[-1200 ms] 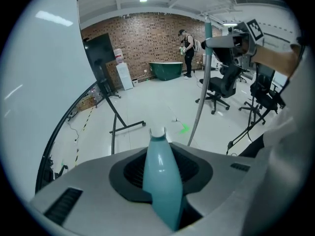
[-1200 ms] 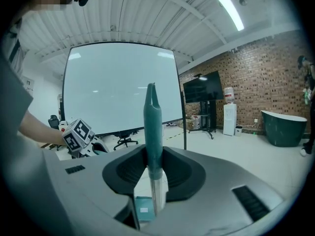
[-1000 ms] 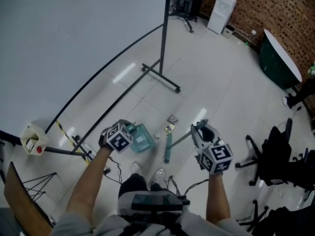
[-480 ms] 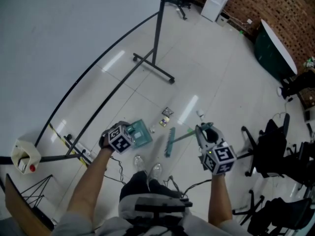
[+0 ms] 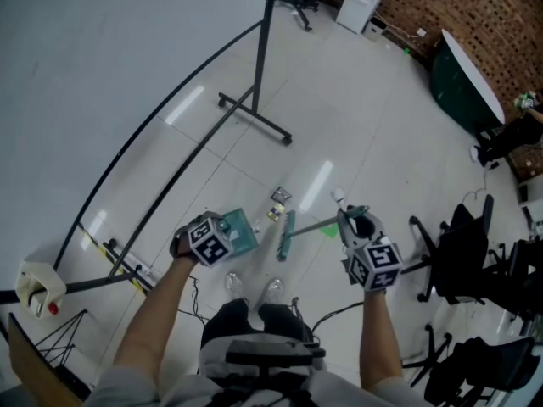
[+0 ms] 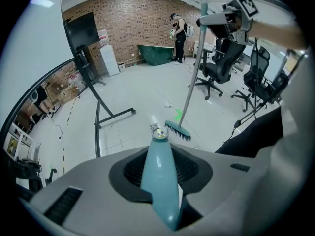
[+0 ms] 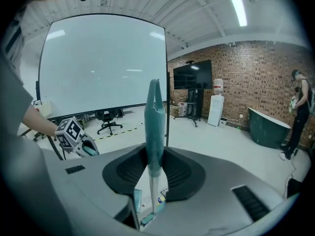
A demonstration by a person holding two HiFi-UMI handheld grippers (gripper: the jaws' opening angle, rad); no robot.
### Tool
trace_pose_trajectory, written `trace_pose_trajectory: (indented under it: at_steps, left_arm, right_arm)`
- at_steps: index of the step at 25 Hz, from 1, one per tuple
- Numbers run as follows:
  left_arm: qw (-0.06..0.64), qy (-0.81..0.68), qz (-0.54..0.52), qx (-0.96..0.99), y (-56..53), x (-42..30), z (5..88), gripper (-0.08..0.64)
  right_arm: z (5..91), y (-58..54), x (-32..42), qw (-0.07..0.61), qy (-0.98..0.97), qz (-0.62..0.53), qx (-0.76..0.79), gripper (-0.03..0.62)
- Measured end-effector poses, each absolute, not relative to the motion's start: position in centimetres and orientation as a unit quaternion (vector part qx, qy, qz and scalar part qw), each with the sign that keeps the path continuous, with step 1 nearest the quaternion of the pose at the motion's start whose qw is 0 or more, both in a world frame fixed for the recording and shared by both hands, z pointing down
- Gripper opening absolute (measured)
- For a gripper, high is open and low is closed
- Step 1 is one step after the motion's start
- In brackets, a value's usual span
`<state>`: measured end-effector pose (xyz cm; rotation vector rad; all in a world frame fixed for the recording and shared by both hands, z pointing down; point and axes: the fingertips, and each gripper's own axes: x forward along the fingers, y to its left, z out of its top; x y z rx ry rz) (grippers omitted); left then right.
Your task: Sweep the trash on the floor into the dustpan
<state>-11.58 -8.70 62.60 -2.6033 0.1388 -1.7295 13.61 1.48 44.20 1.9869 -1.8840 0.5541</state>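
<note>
Left gripper (image 5: 222,225) pinches the teal dustpan (image 5: 244,234) by its handle; right gripper (image 5: 352,221) is clamped on the teal broom (image 5: 285,234) handle. We see the trash (image 5: 278,196), small wrappers, on the white floor (image 5: 356,125) just far of the broom head, with the dustpan just left of that head. Black stand (image 5: 254,117) farther off, office chairs (image 5: 462,253) at right.

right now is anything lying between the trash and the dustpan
Nothing visible does. Only bare floor separates the trash from the dustpan. The broom head stands to the right of the trash, on the side away from the dustpan, not in the path.
</note>
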Motion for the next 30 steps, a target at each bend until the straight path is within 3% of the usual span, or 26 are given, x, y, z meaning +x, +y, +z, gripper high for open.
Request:
trace_pose_trajectory:
  at_steps: [12,21,30]
  left_arm:
    - [0.022,0.05,-0.564,-0.824,-9.0,-8.2,62.2,0.107]
    - [0.026,0.057,-0.565,-0.823,-9.2,-7.2,61.9,0.107]
    - [0.03,0.064,-0.562,-0.824,-8.9,-7.5,61.8,0.109]
  right_arm:
    - [47.7,-7.4,20.8,0.217,-0.734,0.136,0.629,0.098]
    - [57.5,-9.6,22.3,0.262,-0.779,0.149,0.55,0.098]
    - [60.1,-7.3,19.8,0.218,-0.802,0.205,0.517,0.109]
